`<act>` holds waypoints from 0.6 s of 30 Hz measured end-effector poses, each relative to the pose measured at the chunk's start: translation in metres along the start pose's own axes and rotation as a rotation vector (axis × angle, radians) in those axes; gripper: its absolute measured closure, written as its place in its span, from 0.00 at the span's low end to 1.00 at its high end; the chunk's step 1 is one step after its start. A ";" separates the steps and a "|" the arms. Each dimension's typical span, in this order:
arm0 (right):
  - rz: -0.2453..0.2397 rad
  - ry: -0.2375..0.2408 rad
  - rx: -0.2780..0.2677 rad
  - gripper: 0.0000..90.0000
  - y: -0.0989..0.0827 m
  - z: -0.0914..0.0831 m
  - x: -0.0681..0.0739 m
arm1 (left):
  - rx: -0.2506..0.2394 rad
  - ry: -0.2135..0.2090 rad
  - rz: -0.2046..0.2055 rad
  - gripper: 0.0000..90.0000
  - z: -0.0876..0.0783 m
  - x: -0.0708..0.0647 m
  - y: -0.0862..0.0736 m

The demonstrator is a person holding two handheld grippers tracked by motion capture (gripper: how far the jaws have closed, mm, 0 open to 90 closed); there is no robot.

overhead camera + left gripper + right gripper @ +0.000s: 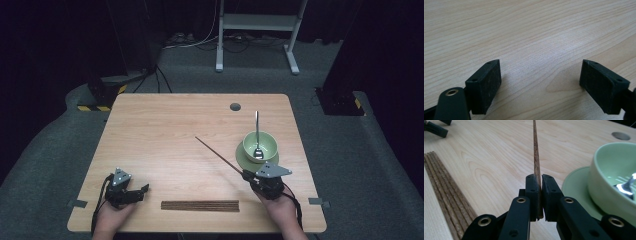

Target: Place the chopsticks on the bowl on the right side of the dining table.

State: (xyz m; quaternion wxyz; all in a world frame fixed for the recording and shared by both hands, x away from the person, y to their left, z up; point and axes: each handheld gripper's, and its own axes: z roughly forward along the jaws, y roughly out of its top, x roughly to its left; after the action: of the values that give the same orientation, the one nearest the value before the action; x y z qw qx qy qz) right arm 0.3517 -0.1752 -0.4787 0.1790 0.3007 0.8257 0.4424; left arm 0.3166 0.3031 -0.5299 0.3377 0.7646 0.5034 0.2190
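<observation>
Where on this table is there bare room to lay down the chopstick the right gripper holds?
Bare wood runs from the left gripper up to the far edge of the table, and left of the held chopstick. It is crowded at right around the bowl on its plate, and at the near edge by the chopstick bundle.

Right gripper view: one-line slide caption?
Right gripper clamps one chopstick above the table, beside a green bowl on its saucer.
</observation>
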 end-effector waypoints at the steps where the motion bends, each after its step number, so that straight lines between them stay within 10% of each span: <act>1: -0.001 -0.009 0.000 0.93 0.001 -0.002 -0.001 | 0.001 0.000 0.002 0.20 0.000 0.000 0.000; 18: 0.053 -0.140 -0.008 0.93 0.030 -0.017 -0.036 | -0.002 -0.008 0.007 0.20 0.000 0.000 0.000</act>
State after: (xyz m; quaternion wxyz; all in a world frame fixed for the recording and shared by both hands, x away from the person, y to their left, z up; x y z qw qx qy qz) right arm 0.3793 -0.1968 -0.4436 0.2259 0.3518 0.8011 0.4283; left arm 0.3161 0.3031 -0.5299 0.3395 0.7668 0.4993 0.2177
